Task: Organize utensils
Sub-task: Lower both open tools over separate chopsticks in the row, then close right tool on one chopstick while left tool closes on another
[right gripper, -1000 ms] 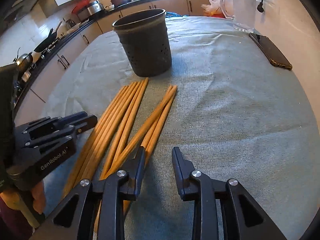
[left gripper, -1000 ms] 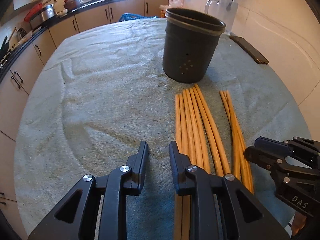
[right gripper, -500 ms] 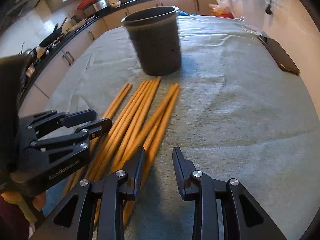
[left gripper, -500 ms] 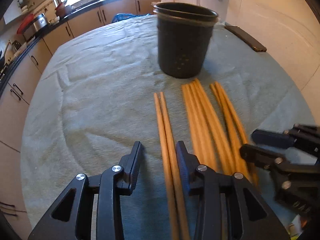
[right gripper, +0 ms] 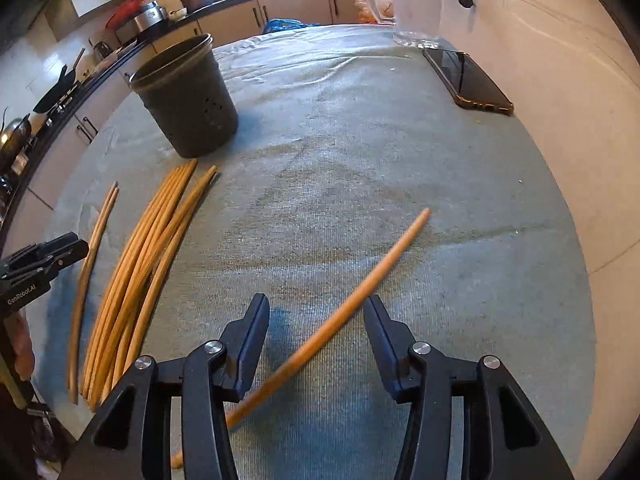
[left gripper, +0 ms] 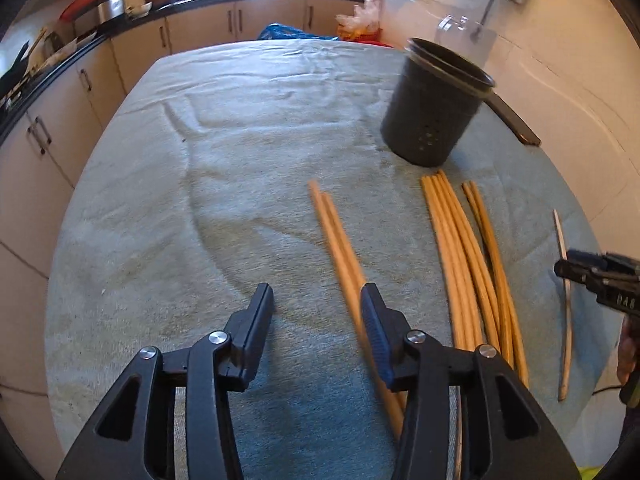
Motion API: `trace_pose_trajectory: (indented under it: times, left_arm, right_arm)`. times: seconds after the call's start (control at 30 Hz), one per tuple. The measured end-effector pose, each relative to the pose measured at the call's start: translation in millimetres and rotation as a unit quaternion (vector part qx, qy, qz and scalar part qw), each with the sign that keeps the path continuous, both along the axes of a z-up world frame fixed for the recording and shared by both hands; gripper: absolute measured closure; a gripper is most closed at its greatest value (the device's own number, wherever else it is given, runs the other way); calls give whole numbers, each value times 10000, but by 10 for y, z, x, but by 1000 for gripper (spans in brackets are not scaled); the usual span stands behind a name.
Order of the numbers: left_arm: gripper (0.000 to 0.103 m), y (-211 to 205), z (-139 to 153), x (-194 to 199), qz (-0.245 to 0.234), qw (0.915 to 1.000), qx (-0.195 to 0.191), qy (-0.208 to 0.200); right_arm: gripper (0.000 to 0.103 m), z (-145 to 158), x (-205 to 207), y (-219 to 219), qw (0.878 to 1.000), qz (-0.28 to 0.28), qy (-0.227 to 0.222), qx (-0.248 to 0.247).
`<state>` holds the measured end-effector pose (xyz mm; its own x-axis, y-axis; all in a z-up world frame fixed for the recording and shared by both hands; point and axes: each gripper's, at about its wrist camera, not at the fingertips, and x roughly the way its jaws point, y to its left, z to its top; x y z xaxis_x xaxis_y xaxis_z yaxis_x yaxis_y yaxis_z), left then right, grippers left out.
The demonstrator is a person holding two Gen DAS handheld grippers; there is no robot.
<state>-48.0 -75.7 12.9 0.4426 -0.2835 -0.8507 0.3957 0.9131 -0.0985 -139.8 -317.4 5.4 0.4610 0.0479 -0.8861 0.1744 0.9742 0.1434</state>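
Towelled table (right gripper: 400, 152): both claws gape wide, left claw (left gripper: 316, 304), right claw (right gripper: 316, 316). I'd straddle that loose chopstick (right gripper: 360, 284) squarely, pinching mid-shaft, before lifting toward the holder (right gripper: 188, 100).

Wooden chopsticks (left gripper: 468, 256) and dark holder (left gripper: 434, 104) — on the cloth

Holder upright at one o'clock; loose pair (left gripper: 340, 248) apart — bundle at three.

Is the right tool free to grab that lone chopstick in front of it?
Probably yes: the right tool is open, and the lone chopstick lies slantwise between its fingers on the cloth, apart from the bundle.
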Motion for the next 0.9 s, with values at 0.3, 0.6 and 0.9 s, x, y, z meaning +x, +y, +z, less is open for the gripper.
trace_pose_trajectory:
  times: [0.3, 0.6, 0.9]
  left_arm:
    - [58, -118, -36, -27, 33, 9983, 524, -246]
    - [70, -152, 23, -11, 216, 9981, 572, -38]
    - [70, -303, 16, -148, 9, 9978, 648, -140]
  right_arm:
    - [50, -57, 29, 168, 9995, 114, -51, -275]
    - [48, -79, 40, 194, 9992, 125, -64, -367]
    - [48, -80, 18, 181, 9993, 127, -168, -309]
